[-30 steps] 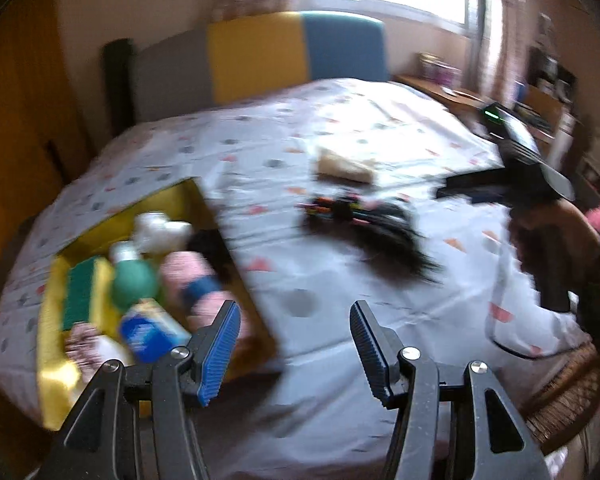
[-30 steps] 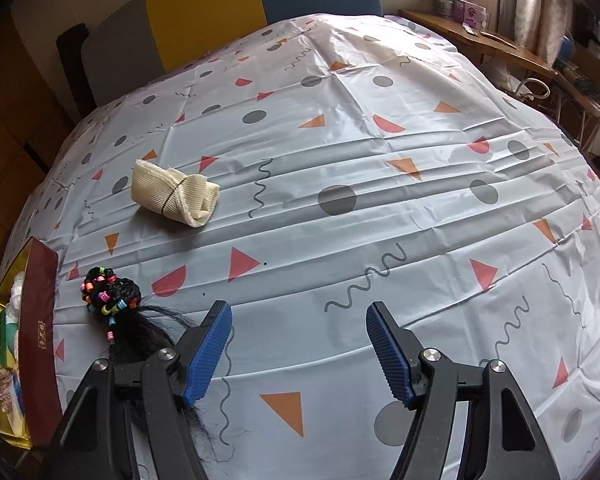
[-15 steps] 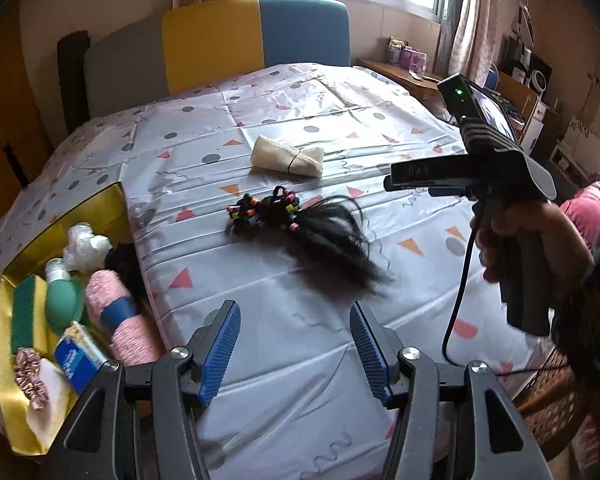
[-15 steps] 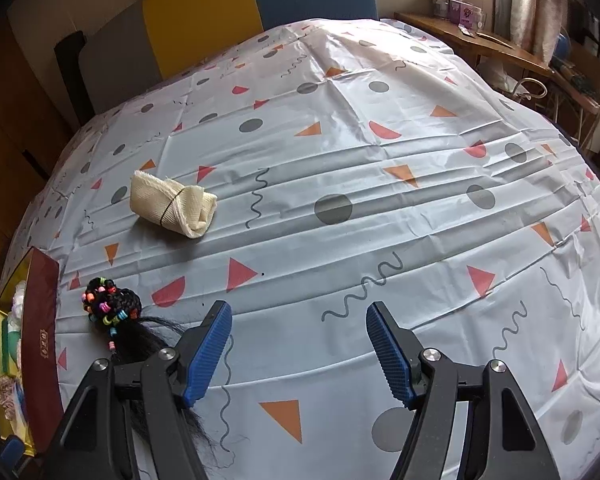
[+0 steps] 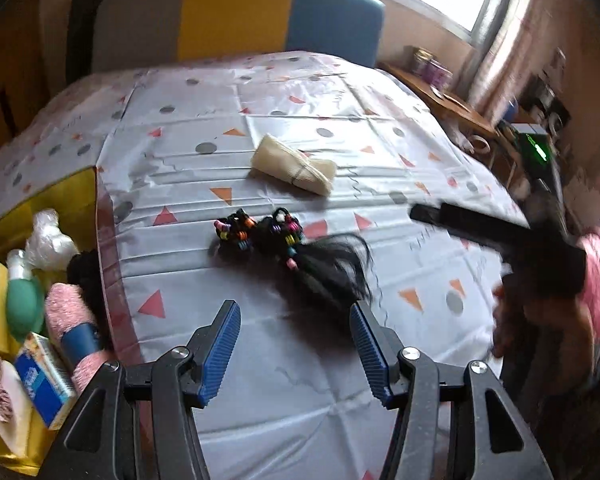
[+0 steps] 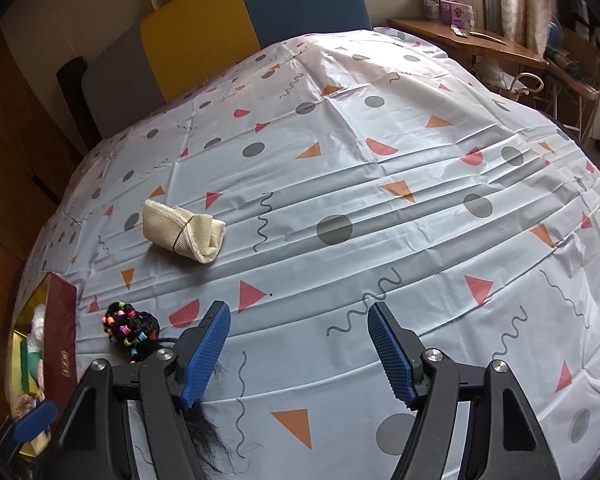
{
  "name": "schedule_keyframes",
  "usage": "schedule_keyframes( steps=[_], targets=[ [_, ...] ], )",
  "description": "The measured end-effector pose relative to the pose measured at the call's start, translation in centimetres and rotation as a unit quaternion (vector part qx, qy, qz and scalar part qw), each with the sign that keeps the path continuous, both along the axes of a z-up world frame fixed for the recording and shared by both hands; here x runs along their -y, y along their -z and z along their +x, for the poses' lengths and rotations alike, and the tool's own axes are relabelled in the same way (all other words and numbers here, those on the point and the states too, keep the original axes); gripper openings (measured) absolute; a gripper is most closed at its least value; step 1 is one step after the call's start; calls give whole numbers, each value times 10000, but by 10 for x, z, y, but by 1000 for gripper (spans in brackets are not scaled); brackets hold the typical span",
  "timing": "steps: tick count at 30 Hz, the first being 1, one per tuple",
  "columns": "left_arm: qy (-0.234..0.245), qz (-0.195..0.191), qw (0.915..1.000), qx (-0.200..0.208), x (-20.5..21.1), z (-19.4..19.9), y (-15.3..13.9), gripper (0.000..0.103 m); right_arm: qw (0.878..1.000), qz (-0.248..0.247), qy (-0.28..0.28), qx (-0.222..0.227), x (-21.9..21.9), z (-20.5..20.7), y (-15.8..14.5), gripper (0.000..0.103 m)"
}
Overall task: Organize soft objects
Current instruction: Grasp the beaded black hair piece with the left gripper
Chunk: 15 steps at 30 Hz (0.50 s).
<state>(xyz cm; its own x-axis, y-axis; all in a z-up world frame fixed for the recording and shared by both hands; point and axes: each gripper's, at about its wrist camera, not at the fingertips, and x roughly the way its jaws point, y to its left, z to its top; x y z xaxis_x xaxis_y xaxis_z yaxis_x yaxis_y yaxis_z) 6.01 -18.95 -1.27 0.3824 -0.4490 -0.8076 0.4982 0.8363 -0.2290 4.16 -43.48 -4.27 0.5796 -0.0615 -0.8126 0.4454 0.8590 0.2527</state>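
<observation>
A black hairpiece with coloured beads lies on the patterned tablecloth, just beyond my open, empty left gripper. A rolled cream cloth lies farther back. A yellow box at the left holds several soft items, such as a pink yarn roll. My right gripper is open and empty above the cloth; the hairpiece and the cream cloth lie to its left. The right gripper's body shows in the left wrist view.
A grey, yellow and blue chair back stands behind the table. A wooden side table with jars stands at the back right. The box's dark red side faces the table's left edge.
My left gripper swung from the box toward the hairpiece and moved closer to it. My right gripper drew back slightly. Both stay open.
</observation>
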Motion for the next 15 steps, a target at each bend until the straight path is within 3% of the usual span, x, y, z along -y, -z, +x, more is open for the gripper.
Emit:
schedule_keyframes(
  steps=[5,9,15],
  targets=[
    [-344,-300,9968,-654,9,33,15,56,9999,49,-24,86,0,-1,-3,74],
    [-543,-320,9934,-955,25,51,29,56,9998,112,-52,158,0,-1,-6,75],
    [-887,-209,9912,-964,49,74,46,58,9995,259,1,198,3,-2,-5,75]
  ],
)
